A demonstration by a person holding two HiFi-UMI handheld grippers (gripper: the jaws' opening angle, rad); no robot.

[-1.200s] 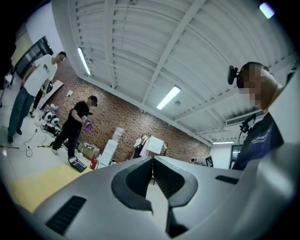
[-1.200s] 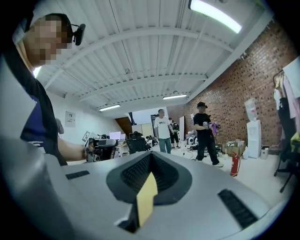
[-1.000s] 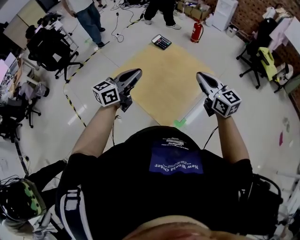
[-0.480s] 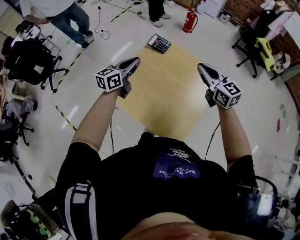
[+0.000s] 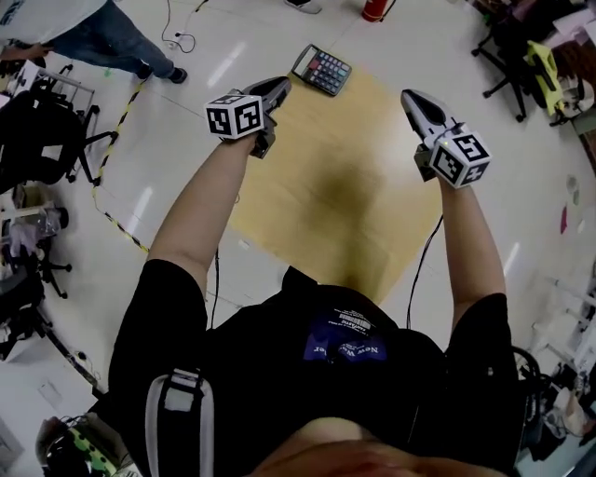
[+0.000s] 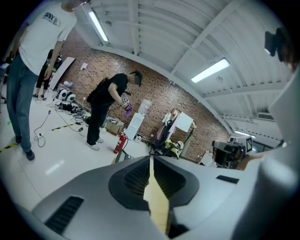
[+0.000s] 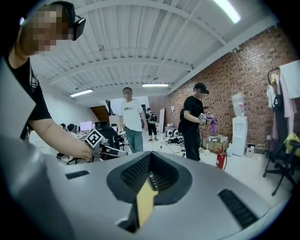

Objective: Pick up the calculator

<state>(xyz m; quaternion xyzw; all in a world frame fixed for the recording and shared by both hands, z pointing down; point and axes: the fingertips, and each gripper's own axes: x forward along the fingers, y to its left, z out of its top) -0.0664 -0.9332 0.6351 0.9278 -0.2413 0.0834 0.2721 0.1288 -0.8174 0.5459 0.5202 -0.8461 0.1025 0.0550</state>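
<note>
Head view: left claw [image 5: 281, 85] and right claw [image 5: 409, 95] clenched over tan board [image 5: 345, 177], calculator [image 5: 322, 69] at its far edge.

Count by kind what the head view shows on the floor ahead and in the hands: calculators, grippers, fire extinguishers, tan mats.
Calculator: 1
Grippers: 2, left gripper and right gripper
Extinguisher: 1
Mat: 1
Total: 5
</note>
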